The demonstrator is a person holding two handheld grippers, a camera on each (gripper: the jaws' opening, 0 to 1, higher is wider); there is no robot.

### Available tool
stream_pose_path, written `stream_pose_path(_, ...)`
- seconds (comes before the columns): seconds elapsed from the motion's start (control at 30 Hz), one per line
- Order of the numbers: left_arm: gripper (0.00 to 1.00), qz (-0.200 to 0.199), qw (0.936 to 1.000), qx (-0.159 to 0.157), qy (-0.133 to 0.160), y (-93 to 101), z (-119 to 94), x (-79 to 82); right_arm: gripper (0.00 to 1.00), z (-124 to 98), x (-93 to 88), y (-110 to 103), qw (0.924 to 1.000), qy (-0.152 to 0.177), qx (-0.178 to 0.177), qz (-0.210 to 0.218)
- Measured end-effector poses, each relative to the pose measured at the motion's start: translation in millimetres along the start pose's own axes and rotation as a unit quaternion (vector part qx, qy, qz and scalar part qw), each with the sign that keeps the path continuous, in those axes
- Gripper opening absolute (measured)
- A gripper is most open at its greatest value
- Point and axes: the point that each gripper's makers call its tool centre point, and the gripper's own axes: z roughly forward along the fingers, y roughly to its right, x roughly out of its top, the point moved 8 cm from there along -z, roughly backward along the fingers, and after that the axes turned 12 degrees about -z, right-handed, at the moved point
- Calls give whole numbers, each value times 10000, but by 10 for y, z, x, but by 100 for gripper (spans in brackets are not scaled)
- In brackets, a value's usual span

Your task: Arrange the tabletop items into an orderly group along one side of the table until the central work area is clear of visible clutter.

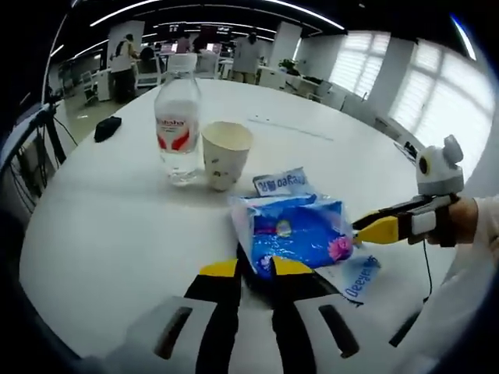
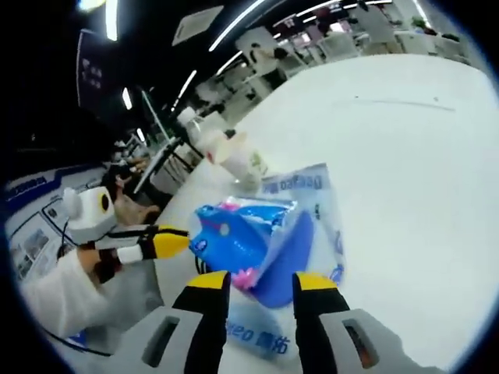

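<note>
Two claws are at the blue packet (image 1: 296, 234) now, one from each end. In the left gripper view my left claw (image 1: 253, 269) stands spread, with the near edge of the packet lying just between and ahead of its yellow tips; I cannot say that the tips touch it. My right claw (image 1: 366, 231) comes in from the right side of that view, and its yellow tip is at the far corner of the packet, touching or nearly so. In the right gripper view this right claw (image 2: 261, 282) is also spread, the packet (image 2: 249, 241) directly ahead of it and partly between the jaws, and the left claw (image 2: 168, 243) points at the packet from the other side. I judge that the packet's long axis runs about from one claw to the other, so either could close on it; the left looks a little nearer to its end. The bottle (image 1: 178, 128) and the paper cup (image 1: 224, 154) stand upright, just beside each other, farther along the white surface (image 1: 109, 234), beyond the packet. On the bottle there is a red label, too blurred to read. The clear wrapper (image 1: 282, 182) under the packet carries blue writing; it looks like "Dagiao", mirrored, but I am not sure.
</note>
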Motion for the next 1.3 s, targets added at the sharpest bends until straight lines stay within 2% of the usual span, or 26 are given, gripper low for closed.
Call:
stream_pose_path(0.1,0,102,9999,7,-54,-18,8,-11,20,21,-21,-23,9999,-56,38,-102)
stream_pose_path(0.2,0,124,9999,-14,-55,-26,15,-14,0,41,-41,2,9993,-157,-124,-321)
stream_pose_path(0.43,0,126,9999,-79,-54,62,-9,-15,0,7,-43,67,9997,-106,-130,-163)
stream_pose_path(0.6,0,256,9995,-179,-23,163,1,-5,0,-135,-59,101,9999,21,-123,33)
stream_pose_path(0.73,0,332,9990,-297,-103,278,40,-22,0,-248,-89,251,9991,196,-222,299)
stream_pose_path(0.83,0,394,9982,-412,-183,410,105,-40,0,-364,-115,326,9965,378,-348,664)
stream_pose_path(1.1,0,717,9941,-718,-380,810,309,24,0,-616,-198,479,9944,558,-630,637)
stream_pose_path(1.23,0,847,9907,-961,-467,958,439,76,0,-802,-232,714,9874,804,-909,1015)
stream_pose_path(1.3,0,861,9892,-1058,-535,1042,496,73,0,-884,-255,767,9853,877,-1029,1047)
